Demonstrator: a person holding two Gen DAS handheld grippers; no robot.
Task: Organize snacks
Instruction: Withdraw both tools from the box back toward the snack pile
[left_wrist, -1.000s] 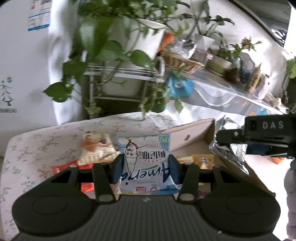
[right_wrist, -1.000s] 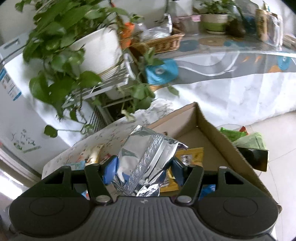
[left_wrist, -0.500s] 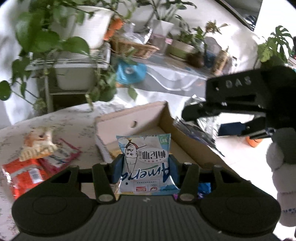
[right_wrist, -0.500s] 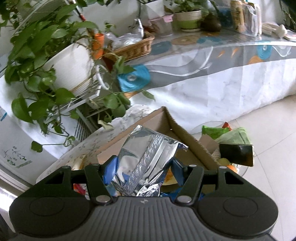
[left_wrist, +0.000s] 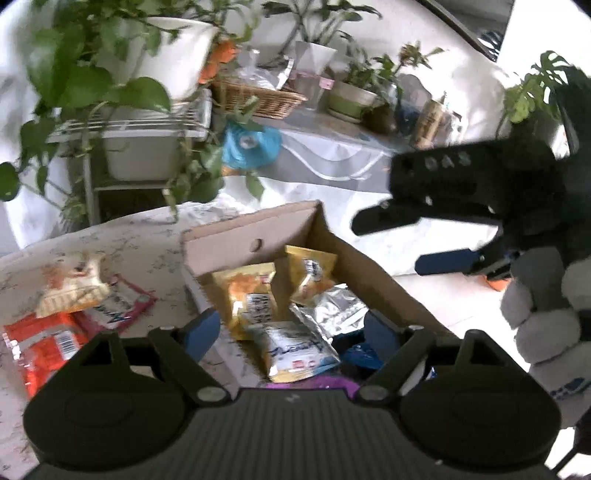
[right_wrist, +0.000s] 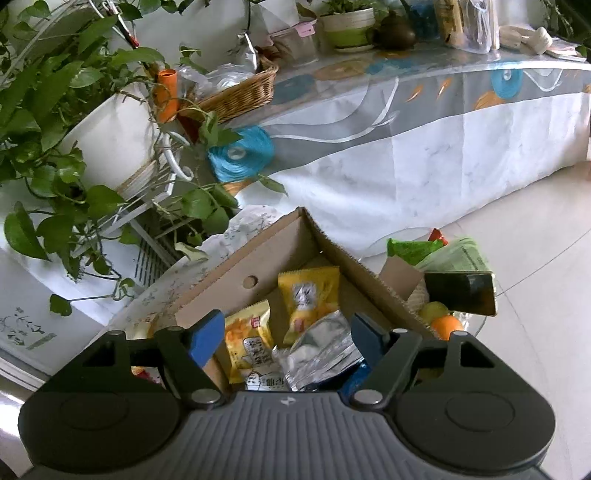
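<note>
My brown cardboard box (right_wrist: 266, 254) sits on the flower-patterned tablecloth (left_wrist: 140, 243) with snack packets lying inside. My left gripper (left_wrist: 291, 328) has just been opening; its jaws stand spread, nothing pinched (the pale blue-and-white snack packet (left_wrist: 295, 350) lies loose in the box beneath). My right gripper (right_wrist: 288, 332) has likewise just been opening, its crinkled silver foil packet (right_wrist: 321, 350) resting free below.

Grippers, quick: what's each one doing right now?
Left gripper: open, jaws just opened, blue-and-white packet released into the box.
Right gripper: open, jaws just opened, silver packet released.
</note>
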